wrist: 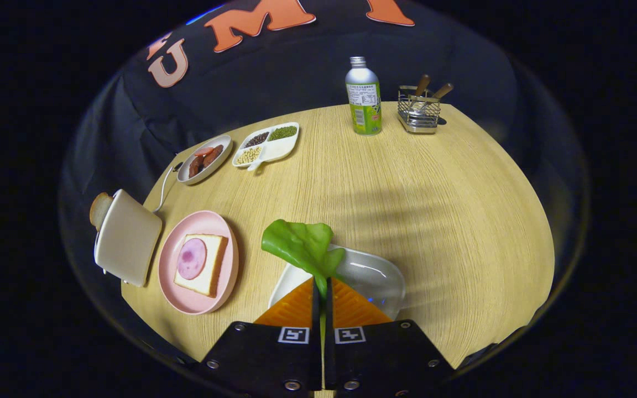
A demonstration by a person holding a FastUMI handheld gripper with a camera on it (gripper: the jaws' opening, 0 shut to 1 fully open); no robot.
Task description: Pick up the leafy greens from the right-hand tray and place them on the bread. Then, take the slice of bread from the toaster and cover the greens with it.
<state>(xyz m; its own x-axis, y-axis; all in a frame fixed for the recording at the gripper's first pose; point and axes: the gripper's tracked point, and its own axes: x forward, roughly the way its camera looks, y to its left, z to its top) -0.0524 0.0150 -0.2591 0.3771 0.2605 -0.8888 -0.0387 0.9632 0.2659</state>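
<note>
My gripper [322, 284] is shut on the stem of the leafy greens [300, 244], and the leaf sticks up just ahead of the fingertips. Under it lies the white tray [376, 273], bare. To the left of the fingers sits a pink plate [181, 296] with a slice of bread [210, 270] topped by a round of ham [192, 258]. Further left stands a cream toaster [126, 237] with a slice of bread [99, 209] poking out of its slot.
Beyond, on the round wooden table [407, 199], are a small plate of sausages [204, 158], a divided dish of beans [267, 145], a green bottle [364, 97] and a wire cutlery holder [419, 108]. The toaster's cord [165, 190] runs along the table's left edge.
</note>
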